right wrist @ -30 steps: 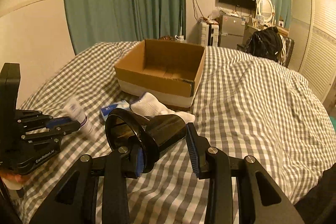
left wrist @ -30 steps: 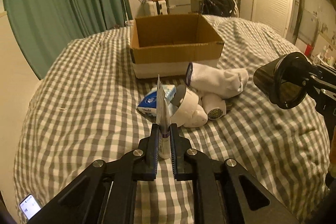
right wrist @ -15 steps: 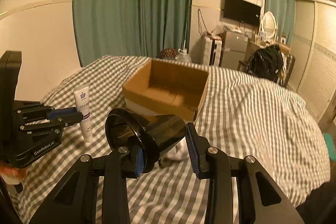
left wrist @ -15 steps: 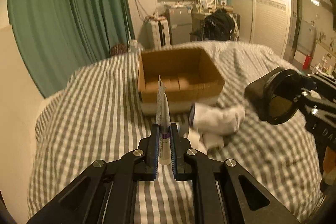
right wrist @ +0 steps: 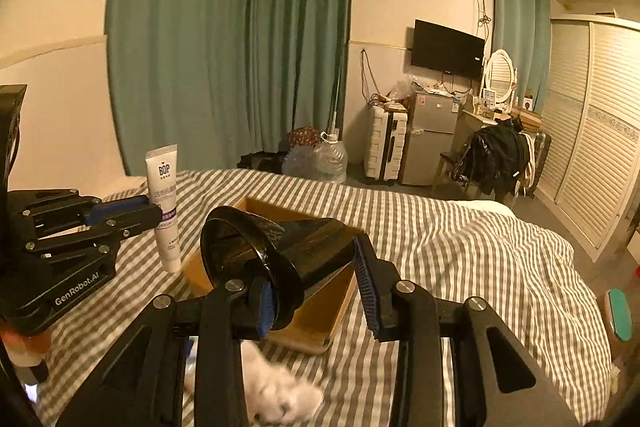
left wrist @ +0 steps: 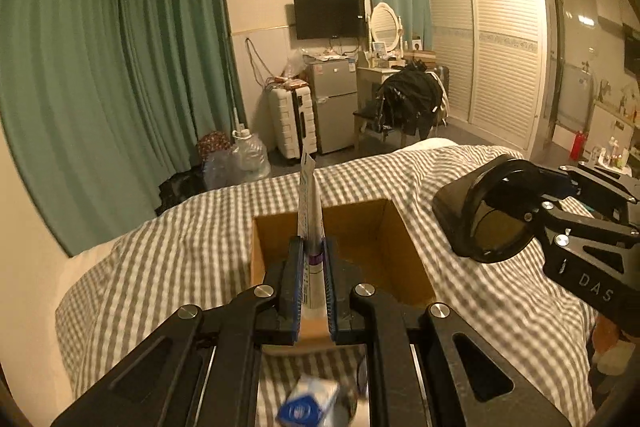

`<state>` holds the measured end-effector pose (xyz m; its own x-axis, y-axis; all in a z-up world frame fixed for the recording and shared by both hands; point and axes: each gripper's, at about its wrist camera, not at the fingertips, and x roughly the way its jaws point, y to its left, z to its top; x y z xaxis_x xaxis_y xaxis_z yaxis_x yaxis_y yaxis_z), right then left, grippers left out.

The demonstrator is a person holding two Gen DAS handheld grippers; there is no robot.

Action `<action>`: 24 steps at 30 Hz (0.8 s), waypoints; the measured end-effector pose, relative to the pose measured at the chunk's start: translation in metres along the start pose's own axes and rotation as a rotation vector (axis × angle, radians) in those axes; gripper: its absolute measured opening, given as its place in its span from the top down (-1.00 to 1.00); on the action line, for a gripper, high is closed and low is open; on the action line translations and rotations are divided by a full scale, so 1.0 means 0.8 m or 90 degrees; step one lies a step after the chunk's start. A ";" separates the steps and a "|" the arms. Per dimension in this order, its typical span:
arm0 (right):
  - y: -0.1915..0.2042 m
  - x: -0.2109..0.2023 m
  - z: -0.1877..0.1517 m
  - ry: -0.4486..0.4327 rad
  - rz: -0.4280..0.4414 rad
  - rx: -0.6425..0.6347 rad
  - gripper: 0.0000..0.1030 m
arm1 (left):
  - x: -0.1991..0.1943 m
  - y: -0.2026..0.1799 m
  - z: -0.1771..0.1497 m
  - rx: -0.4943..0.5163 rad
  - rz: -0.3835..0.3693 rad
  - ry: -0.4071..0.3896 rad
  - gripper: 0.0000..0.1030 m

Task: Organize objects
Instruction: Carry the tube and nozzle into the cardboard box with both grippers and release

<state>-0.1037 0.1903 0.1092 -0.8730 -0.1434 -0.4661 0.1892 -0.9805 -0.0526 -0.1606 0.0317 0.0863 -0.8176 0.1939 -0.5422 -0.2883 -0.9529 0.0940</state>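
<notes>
My left gripper [left wrist: 311, 279] is shut on a white tube [left wrist: 310, 223], cap end down, held upright in the air over the near edge of an open cardboard box [left wrist: 404, 259] on the checked bed. The tube also shows in the right wrist view [right wrist: 165, 203], in the left gripper [right wrist: 150, 213]. My right gripper [right wrist: 316, 291] is shut on a black funnel-shaped hair-dryer nozzle [right wrist: 280, 259], held above the box [right wrist: 316, 323]. The nozzle shows at the right in the left wrist view [left wrist: 480, 215].
A white sock [right wrist: 280, 391] and a blue-and-white packet [left wrist: 308, 405] lie on the bed [right wrist: 460, 251] in front of the box. Beyond the bed are green curtains [left wrist: 120, 87], a suitcase, a small fridge [left wrist: 334, 107] and a chair with black clothes.
Both grippers have risen and moved forward with their loads, from low over the pile of objects to above the box. The pile has dropped to the bottom of both views.
</notes>
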 end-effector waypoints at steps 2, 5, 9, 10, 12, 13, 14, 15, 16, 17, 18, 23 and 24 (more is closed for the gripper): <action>-0.005 0.023 0.013 0.004 0.000 0.002 0.34 | 0.027 0.001 0.010 0.002 -0.004 0.008 0.82; -0.009 0.063 0.026 0.014 -0.003 -0.001 0.34 | 0.069 0.005 0.017 0.000 -0.011 0.025 0.82; -0.016 0.125 0.028 0.042 0.008 0.007 0.34 | 0.129 0.013 0.015 -0.004 -0.013 0.058 0.82; -0.018 0.143 0.026 0.052 0.011 0.011 0.34 | 0.144 0.016 0.013 -0.004 -0.012 0.067 0.82; -0.022 0.179 0.019 0.074 0.018 0.020 0.34 | 0.172 0.022 0.004 -0.005 -0.009 0.087 0.82; -0.023 0.200 0.014 0.090 0.022 0.026 0.34 | 0.184 0.025 -0.002 -0.006 -0.009 0.096 0.82; -0.025 0.216 0.011 0.102 0.023 0.029 0.34 | 0.196 0.028 -0.007 -0.010 -0.011 0.105 0.82; -0.025 0.234 0.004 0.119 0.026 0.029 0.34 | 0.203 0.031 -0.012 -0.013 -0.014 0.112 0.82; -0.025 0.245 -0.002 0.130 0.027 0.029 0.34 | 0.215 0.035 -0.019 -0.020 -0.021 0.124 0.82; -0.024 0.256 -0.010 0.142 0.028 0.028 0.34 | 0.219 0.033 -0.025 -0.022 -0.024 0.131 0.82; -0.024 0.267 -0.016 0.153 0.029 0.027 0.34 | 0.225 0.034 -0.030 -0.024 -0.027 0.141 0.82; -0.028 0.291 -0.035 0.184 0.039 0.037 0.33 | 0.243 0.033 -0.045 -0.021 -0.036 0.175 0.81; -0.030 0.291 -0.037 0.185 0.038 0.038 0.33 | 0.242 0.033 -0.046 -0.022 -0.034 0.175 0.81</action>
<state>-0.2980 0.1844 -0.0241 -0.6940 -0.1646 -0.7009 0.2021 -0.9789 0.0297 -0.3077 0.0353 -0.0470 -0.6344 0.1773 -0.7524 -0.3054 -0.9516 0.0332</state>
